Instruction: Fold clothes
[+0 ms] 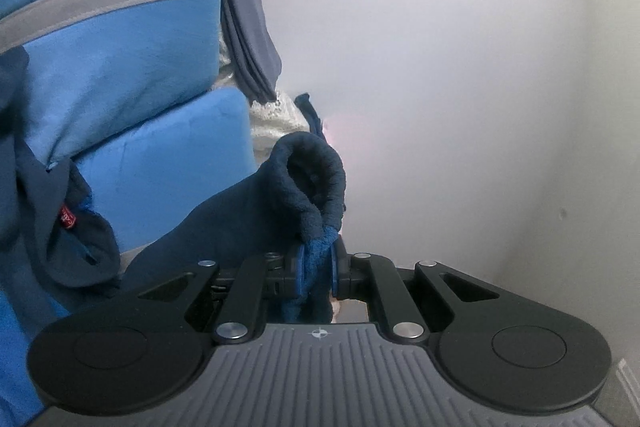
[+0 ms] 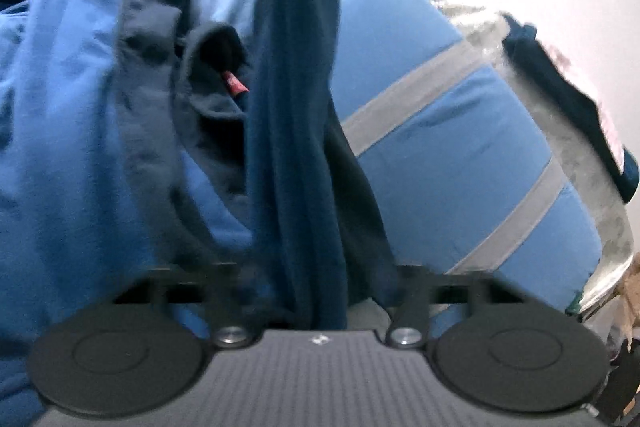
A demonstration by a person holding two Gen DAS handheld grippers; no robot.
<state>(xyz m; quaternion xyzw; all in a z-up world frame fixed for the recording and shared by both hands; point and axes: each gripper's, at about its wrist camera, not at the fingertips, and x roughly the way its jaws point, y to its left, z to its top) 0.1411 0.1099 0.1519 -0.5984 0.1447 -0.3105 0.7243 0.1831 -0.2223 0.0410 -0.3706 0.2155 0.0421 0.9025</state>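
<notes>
Two tools are at work on one navy fleece garment (image 1: 240, 219). The left tool (image 1: 316, 267) has its blue pads pinched tight on a bunched edge of the fleece, which loops up in a rolled cuff just above the pads and trails away to the left. From the right wrist view the same navy fleece garment (image 2: 296, 131) hangs as a long twisted rope running down the middle into the right tool (image 2: 316, 303); the fingertips are buried under cloth and blurred, so I cannot tell whether that tool is closed on it. A small red tag (image 2: 234, 85) shows on a fold of the garment. Behind it lie bright blue cushions (image 2: 452, 131) with grey stripes (image 2: 404, 99), and a lighter blue cloth (image 2: 60, 115) spreads to the left. A pale wall (image 1: 460, 67) fills the rest.
</notes>
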